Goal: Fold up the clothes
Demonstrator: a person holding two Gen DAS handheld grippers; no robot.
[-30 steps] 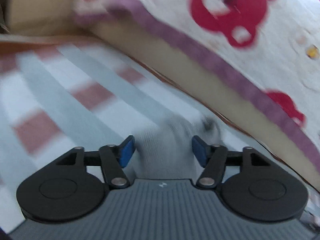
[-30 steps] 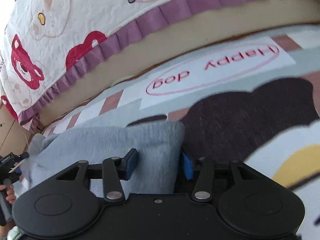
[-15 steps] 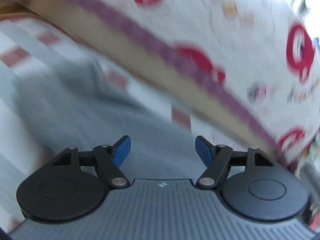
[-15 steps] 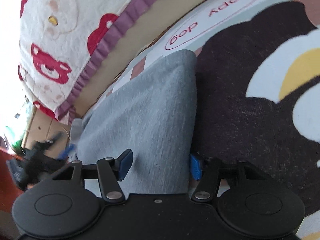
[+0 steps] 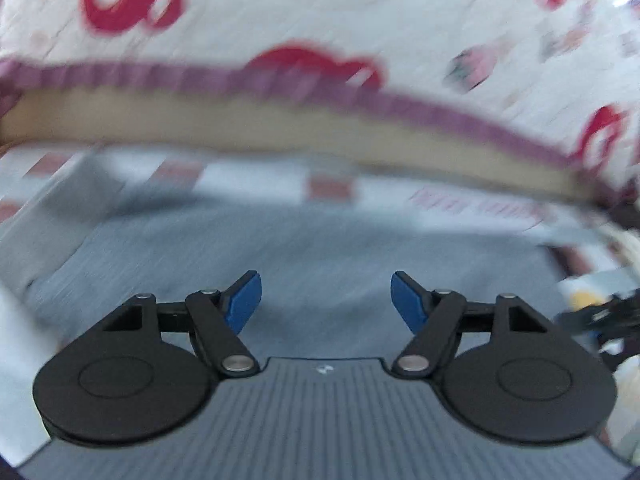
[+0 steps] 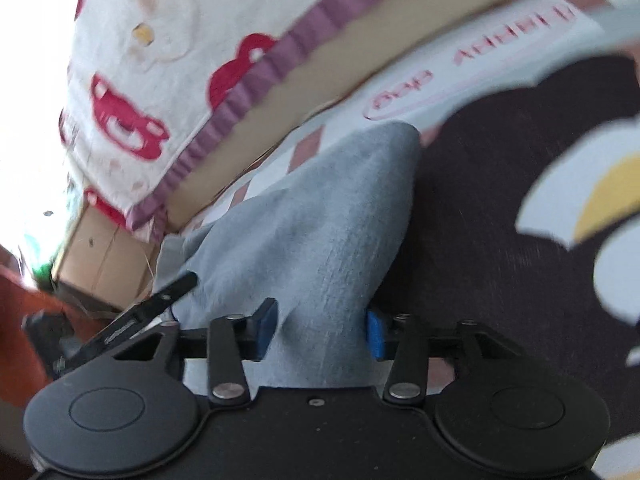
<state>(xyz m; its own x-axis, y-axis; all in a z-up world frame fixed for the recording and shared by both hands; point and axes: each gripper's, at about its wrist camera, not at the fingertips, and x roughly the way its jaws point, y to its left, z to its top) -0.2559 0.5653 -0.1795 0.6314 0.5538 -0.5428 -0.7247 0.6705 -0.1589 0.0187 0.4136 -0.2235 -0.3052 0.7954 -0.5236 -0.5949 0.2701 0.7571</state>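
A grey fleece garment [image 6: 312, 220] lies on the patterned floor mat. In the right wrist view my right gripper [image 6: 322, 330] has its blue pads around the garment's near edge, with cloth filling the gap between them. In the blurred left wrist view my left gripper [image 5: 326, 300] is open and empty, its jaws wide apart above the spread grey garment [image 5: 320, 248]. The left gripper also shows in the right wrist view [image 6: 160, 304], at the garment's left side.
A bed with a white quilt printed with red bears [image 5: 320, 20] and a purple frill [image 6: 240, 104] runs along the far side. A cardboard box [image 6: 100, 260] stands at the left. The mat [image 6: 500, 200] has dark brown, white and yellow patches.
My left gripper has let go of the garment's corner and swung right, over the spread cloth. My right gripper has stayed on the garment's edge while its view tilted.
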